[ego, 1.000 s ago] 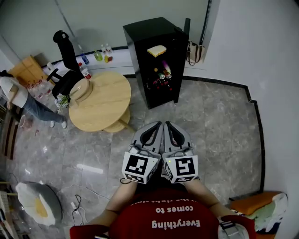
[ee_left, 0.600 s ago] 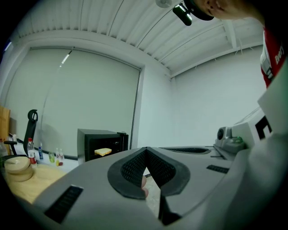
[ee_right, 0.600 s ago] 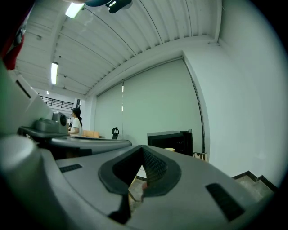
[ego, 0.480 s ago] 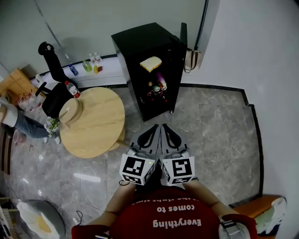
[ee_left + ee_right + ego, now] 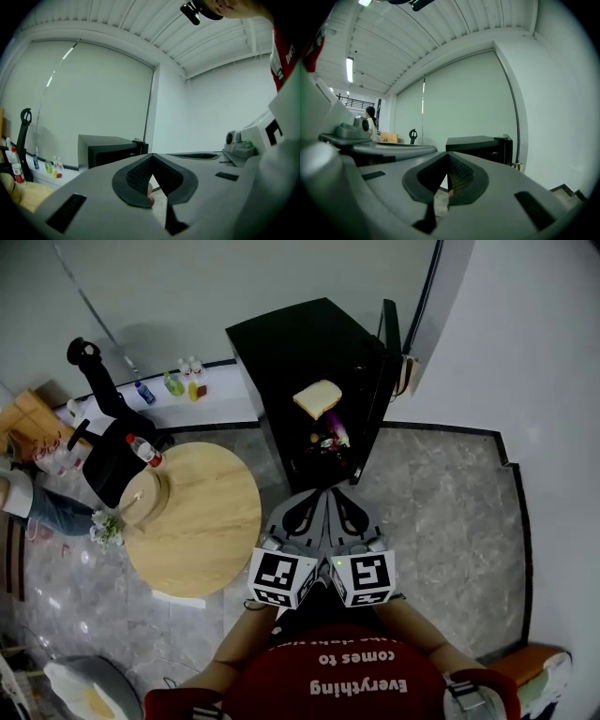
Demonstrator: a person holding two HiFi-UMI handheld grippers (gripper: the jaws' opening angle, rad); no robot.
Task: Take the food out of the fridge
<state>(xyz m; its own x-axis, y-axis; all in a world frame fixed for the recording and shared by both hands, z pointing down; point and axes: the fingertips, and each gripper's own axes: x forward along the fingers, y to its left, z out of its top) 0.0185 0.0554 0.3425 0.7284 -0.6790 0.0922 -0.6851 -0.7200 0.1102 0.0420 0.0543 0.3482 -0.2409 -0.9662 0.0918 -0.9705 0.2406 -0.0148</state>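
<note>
Two sets of jaws together — left gripper [image 5: 314, 498], right gripper [image 5: 337, 498] — near the open fridge [image 5: 291, 334].

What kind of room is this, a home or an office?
Probably an office lounge or break room: a small black fridge stands open by the wall, a round wooden table sits next to it, and a black office chair stands beside that.

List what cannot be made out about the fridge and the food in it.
- Lower-shelf items: head view, too small and dark to name.
- Back of the fridge shelves: head view, hidden under its top.
- Inside of the fridge: both gripper views, dark, small, partly behind the fingers.
</note>
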